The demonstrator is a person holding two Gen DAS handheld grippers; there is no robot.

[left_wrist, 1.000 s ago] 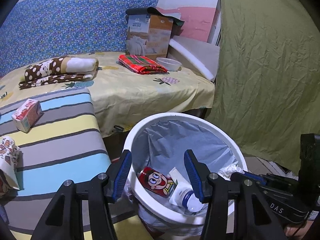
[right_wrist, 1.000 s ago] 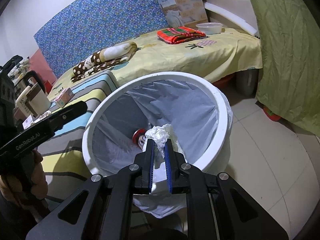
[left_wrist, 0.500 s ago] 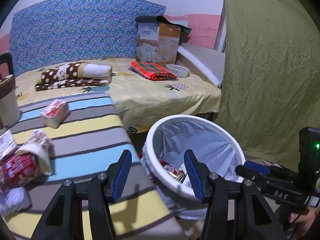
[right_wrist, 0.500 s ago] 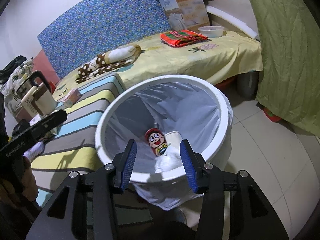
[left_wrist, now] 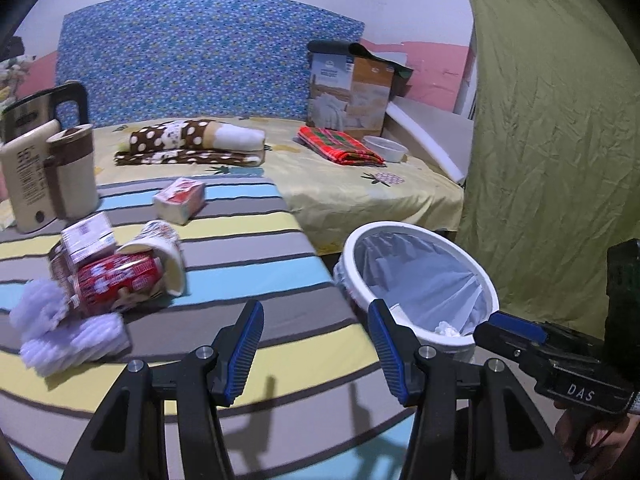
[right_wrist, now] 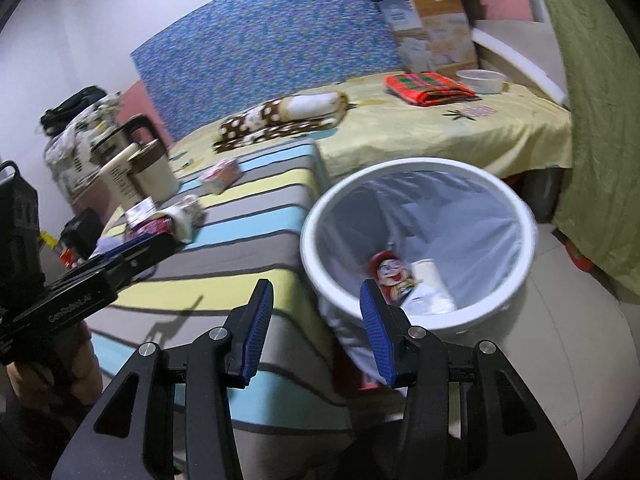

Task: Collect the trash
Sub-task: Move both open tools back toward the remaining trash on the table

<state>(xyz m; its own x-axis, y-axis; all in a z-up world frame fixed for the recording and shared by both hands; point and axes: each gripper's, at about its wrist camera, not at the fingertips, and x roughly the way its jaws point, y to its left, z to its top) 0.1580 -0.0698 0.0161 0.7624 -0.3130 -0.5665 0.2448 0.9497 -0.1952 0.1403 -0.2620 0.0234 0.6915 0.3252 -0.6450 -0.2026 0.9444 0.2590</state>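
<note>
Both views have swung away from the bin toward the striped desk point(left_wrist: 240, 248), and the crumpled tissue the right tool pinched a second ago now lies in the bin. Starting at the left of the left wrist view, the remaining trash sits bunched near the desk's far left part: white fluffy wads point(left_wrist: 60, 328), a red snack wrapper point(left_wrist: 116, 282), a small carton point(left_wrist: 86, 236) and a tipped paper cup point(left_wrist: 160, 252), with a tissue pack point(left_wrist: 180, 200) a little beyond. The left tool point(left_wrist: 316, 352) hangs over the desk's near edge, fingers wide apart and empty. To its right stands the white lined bin point(left_wrist: 420, 236) beside the desk, tissue point(left_wrist: 448, 329) showing inside. The right tool point(right_wrist: 316, 328) has just opened its jaws, which now stand apart with nothing between them, beside the bin point(right_wrist: 420, 168), where a cartoon-printed packet point(right_wrist: 390, 270) and white bottle point(right_wrist: 430, 280) rest. One drop looks finished; the pile on the desk is likely next.
</note>
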